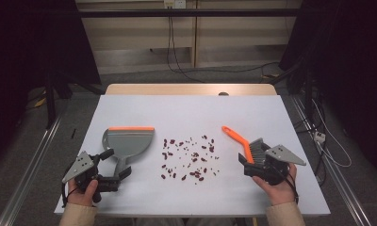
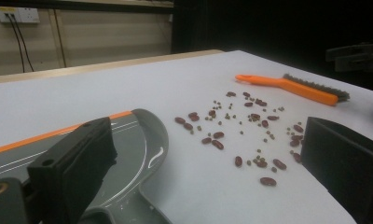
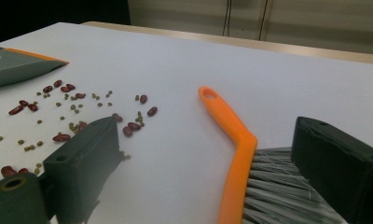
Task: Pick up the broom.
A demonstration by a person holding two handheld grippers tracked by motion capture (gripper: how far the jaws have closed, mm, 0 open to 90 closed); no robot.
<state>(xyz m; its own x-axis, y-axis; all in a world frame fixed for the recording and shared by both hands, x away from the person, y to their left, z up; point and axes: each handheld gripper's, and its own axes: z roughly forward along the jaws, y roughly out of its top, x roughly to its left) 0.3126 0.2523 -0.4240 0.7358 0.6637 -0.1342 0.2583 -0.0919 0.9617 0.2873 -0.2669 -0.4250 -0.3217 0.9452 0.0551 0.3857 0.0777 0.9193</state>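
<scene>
with both our left gripper (image 1: 112, 171) and right gripper (image 1: 250, 162) spread and empty, a clumsy grab at the brush (image 3: 236, 154) or dustpan (image 1: 128, 143) could scatter the beans (image 1: 190, 158).

Both forearms are entering from six o'clock, the left gripper (image 1: 112, 170) pointing toward two o'clock and the right gripper (image 1: 253, 162) toward eleven, both jaws standing apart.

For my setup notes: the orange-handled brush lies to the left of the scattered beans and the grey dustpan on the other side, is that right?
Not quite: the high view shows the brush right of the beans, and the dustpan on their left.
</scene>
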